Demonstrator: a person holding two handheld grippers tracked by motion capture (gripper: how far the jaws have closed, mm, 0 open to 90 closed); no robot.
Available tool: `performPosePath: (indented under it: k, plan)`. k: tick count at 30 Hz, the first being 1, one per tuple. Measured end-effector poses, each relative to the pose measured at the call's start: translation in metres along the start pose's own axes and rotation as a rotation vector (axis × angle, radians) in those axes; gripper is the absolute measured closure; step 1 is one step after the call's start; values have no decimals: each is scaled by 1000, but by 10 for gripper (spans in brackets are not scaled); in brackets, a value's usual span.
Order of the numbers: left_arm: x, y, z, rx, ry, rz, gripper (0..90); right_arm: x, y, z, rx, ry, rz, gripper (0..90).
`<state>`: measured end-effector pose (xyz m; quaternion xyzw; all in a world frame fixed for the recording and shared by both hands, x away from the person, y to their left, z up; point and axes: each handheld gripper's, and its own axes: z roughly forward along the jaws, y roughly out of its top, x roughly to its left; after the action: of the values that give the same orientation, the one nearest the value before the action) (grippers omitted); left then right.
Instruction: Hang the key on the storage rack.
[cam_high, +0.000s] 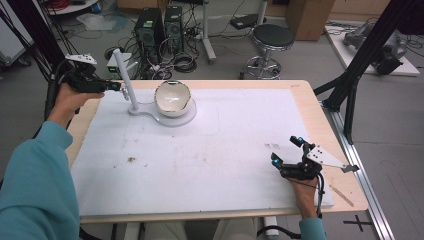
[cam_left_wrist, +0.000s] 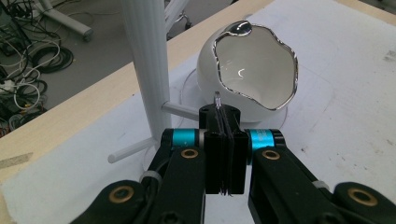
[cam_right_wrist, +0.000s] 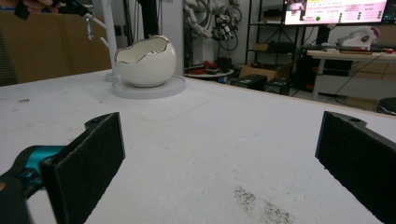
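Note:
A white stand (cam_high: 134, 102) has a ribbed post (cam_left_wrist: 147, 70) with short pegs (cam_left_wrist: 180, 110) and a round base holding a white egg-shaped bowl (cam_high: 173, 98) with a jagged silver rim (cam_left_wrist: 282, 100). My left gripper (cam_high: 117, 86) is held by the post at the table's far left. It is shut on a small silver metal piece (cam_left_wrist: 217, 99), whose tip pokes out above the jaws. The same piece (cam_right_wrist: 88, 29) dangles from that gripper in the right gripper view. My right gripper (cam_high: 286, 150) rests open on the white mat near the front right, with nothing between its pads (cam_right_wrist: 95, 154).
The white mat (cam_high: 215, 145) covers most of the wooden table (cam_high: 320, 115) and carries a few dark smudges (cam_right_wrist: 261, 205). Beyond the far edge stand computer towers (cam_high: 150, 27), cables and a stool (cam_high: 272, 40). A black frame leg (cam_high: 360, 65) rises at the right.

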<state>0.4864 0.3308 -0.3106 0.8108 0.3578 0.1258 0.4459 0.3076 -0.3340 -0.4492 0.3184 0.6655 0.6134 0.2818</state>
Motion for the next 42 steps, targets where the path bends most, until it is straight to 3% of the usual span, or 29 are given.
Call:
performPosePath:
  k: [15, 25, 30, 33, 35, 38, 40, 42]
  plan:
    - [5, -3, 1, 9, 10, -10, 883, 0, 0, 0, 0, 0, -2, 6]
    - [4, -3, 9, 41, 58, 9, 869, 0, 0, 0, 1, 1, -4, 6]
    - [5, -4, 7, 33, 101, 32, 700, 0, 0, 0, 1, 1, -4, 6]
    - [4, -11, 3, -20, 129, 71, 527, 0, 0, 0, 1, 1, -4, 6]
    - [4, -16, 0, -12, 138, 59, 427, 0, 0, 0, 2, 0, -5, 6]
    - [0, -23, -4, 27, 174, 33, 198, 0, 0, 0, 2, 0, -6, 6]
    - [-5, -28, -10, -8, 193, 54, 147, 0, 0, 0, 1, 0, -2, 6]
    - [-10, -33, -16, -41, 196, 37, 29, 0, 0, 0, 0, 0, -2, 6]
